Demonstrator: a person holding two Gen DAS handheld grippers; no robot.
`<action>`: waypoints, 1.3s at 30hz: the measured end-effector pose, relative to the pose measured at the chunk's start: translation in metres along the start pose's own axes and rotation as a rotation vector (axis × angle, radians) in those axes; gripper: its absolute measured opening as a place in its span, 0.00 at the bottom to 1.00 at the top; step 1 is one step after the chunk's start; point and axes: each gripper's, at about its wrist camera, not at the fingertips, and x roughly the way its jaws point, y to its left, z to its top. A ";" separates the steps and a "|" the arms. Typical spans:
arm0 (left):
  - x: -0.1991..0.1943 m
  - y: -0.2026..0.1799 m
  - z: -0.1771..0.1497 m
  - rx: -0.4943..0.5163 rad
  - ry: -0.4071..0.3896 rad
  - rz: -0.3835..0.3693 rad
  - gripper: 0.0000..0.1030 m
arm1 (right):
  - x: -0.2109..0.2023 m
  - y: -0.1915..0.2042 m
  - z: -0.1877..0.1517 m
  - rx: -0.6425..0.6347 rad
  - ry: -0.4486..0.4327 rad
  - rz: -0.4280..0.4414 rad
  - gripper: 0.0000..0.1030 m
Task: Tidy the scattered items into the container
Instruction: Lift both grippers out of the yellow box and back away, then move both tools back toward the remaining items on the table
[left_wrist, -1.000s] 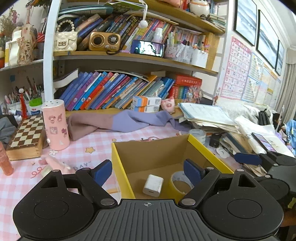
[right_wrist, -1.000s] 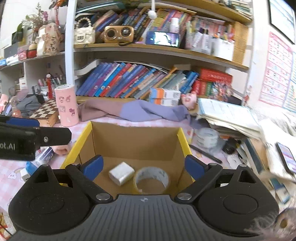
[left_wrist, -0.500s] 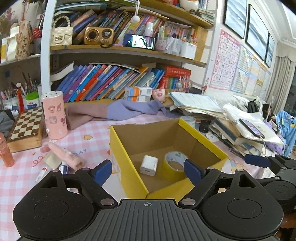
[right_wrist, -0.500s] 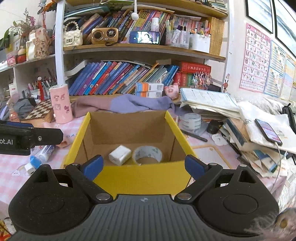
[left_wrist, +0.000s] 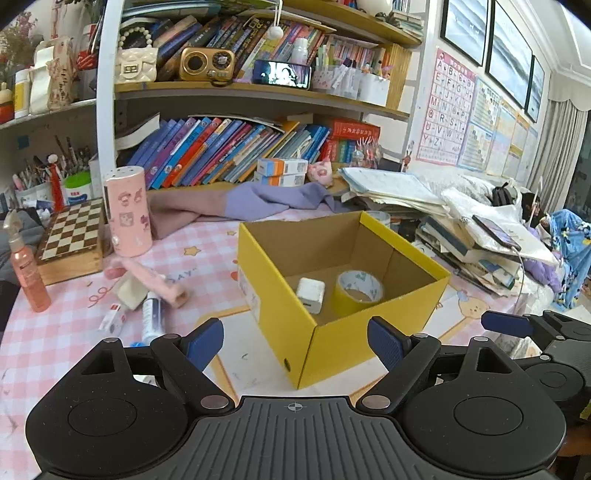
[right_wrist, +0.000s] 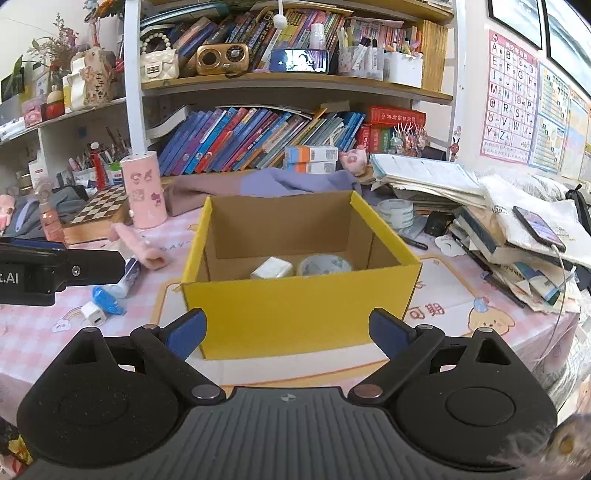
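Open at the top: yellow box (right_wrist: 295, 314), with room left inside beside the white block (left_wrist: 311, 294) and tape roll (left_wrist: 359, 291). Blocked along the table's far edge by the pink tin (left_wrist: 127, 210); crowded at its right edge by stacked books (right_wrist: 517, 254).

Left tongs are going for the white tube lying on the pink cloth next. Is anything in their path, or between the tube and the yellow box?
Nothing visible blocks the open left tongs from the tube. A pink plush toy lies against its far end, away from the tongs. Bare cloth separates the tube from the open-topped box.
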 end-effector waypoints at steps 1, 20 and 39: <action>-0.002 0.001 -0.002 0.001 0.004 -0.001 0.85 | -0.002 0.003 -0.002 0.001 0.003 0.001 0.92; -0.033 0.018 -0.035 -0.020 0.066 0.001 0.86 | -0.030 0.040 -0.030 -0.014 0.038 0.018 0.92; -0.041 0.022 -0.042 -0.024 0.072 0.004 0.86 | -0.036 0.049 -0.036 -0.010 0.052 0.032 0.92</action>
